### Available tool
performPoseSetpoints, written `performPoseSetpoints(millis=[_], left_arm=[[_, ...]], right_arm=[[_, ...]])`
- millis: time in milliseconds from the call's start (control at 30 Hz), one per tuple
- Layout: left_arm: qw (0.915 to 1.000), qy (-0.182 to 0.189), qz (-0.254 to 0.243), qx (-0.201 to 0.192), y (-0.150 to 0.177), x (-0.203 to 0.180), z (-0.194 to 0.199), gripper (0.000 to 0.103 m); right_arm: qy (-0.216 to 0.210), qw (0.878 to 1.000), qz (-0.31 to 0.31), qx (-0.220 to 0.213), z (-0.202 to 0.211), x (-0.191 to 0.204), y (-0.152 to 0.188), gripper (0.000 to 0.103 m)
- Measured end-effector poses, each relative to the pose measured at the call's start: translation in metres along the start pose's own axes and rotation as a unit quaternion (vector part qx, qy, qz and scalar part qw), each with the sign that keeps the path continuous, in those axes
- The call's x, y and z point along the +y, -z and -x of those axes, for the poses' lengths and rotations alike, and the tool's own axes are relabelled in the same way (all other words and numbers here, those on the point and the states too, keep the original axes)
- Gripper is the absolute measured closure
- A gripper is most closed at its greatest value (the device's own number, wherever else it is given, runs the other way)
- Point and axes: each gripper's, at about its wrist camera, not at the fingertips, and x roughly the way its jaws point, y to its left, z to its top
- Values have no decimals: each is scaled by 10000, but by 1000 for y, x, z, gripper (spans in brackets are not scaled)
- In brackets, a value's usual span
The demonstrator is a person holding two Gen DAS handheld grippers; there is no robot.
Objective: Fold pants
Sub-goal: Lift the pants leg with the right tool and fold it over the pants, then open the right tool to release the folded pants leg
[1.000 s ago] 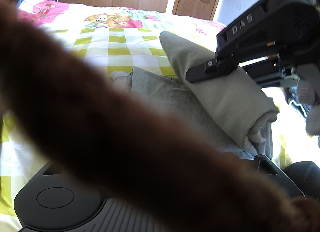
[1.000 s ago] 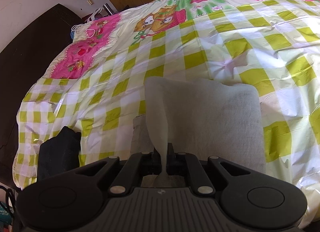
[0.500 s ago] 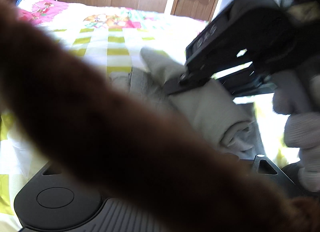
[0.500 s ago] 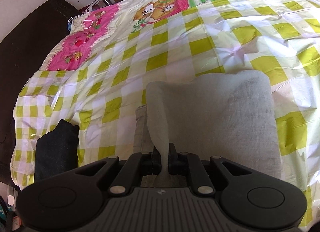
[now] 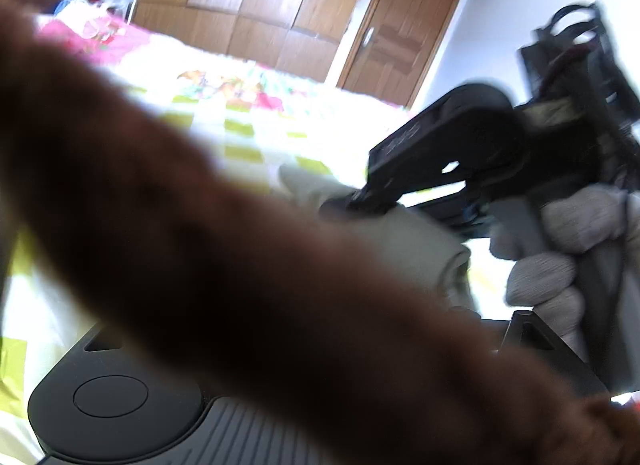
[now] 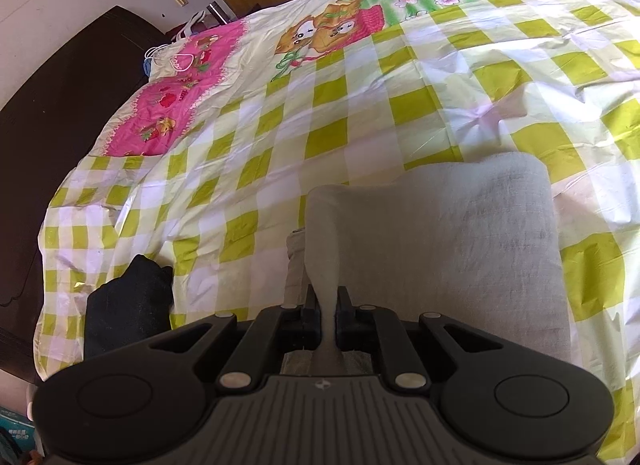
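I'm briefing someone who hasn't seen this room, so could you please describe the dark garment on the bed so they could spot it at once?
Start at the bed with the yellow-green checked sheet. At its near left corner, beside the dark headboard, lies the black garment in a crumpled heap. Unlike the pale grey pants pinched in the right tongs, it is black, unfolded and apart.

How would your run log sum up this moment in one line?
right gripper: shut on grey pants | left gripper: hidden by brown sleeve | surface: checked bedsheet

No legible text. Lettering on the right gripper (image 5: pixel 348 201) arm, centre right, is blurred beyond reading.
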Motion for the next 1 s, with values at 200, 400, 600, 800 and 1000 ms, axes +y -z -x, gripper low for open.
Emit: performPoseSetpoints(millis=[200, 400, 600, 800, 1000], left_arm=[[9981, -137, -412, 432, 1, -13, -17, 14], [9982, -99, -345, 489, 3, -8, -19, 14], [9990, -117, -181, 379, 4, -4, -11, 15], [9992, -331, -200, 92, 7, -3, 10, 14], [9991, -386, -94, -117, 11, 1, 36, 13]], right_arm=[[62, 9999, 139, 62, -5, 15, 0, 78], [23, 9995, 75, 296, -18, 19, 2, 76], [-97, 9992, -56, 396, -24, 13, 2, 75], [-452, 9971, -118, 601, -28, 11, 0, 70], [-368, 9978, 272, 483, -21, 14, 0, 70]])
